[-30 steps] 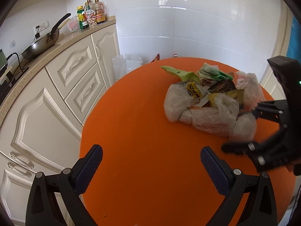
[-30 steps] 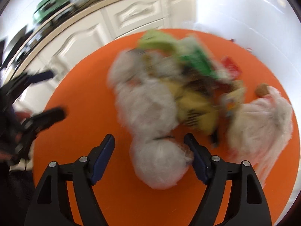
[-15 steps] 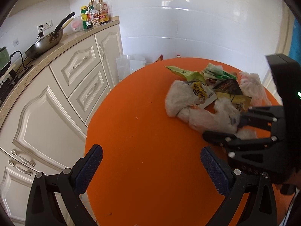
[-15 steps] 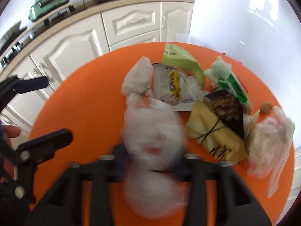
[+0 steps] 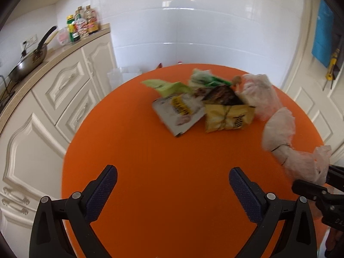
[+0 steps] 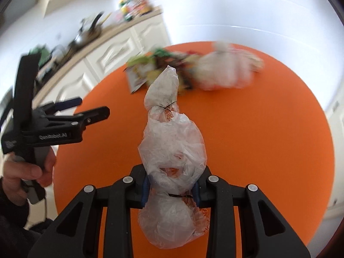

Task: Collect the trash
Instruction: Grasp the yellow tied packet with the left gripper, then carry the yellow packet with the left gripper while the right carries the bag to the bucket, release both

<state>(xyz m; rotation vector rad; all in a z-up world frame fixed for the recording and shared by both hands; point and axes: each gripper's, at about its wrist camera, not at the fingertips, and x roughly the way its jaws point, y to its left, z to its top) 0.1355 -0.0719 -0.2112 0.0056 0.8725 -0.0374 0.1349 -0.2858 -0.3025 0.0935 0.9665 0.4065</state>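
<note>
Round orange table (image 5: 133,150) beside cream cabinets (image 5: 43,111); four wrappers (image 5: 228,116), two plastic bags. Right gripper (image 6: 171,190) clamps one knotted bag (image 6: 172,142); left gripper (image 5: 172,189) wide, empty.

A round orange table (image 5: 150,172) is seen, with its near half left bare. On its far right part a heap of trash is laid: a white snack packet (image 5: 180,111), a yellow packet (image 5: 228,118) just right of it, green wrappers (image 5: 167,86) behind, and a knotted plastic bag (image 5: 258,94) furthest right.
</note>
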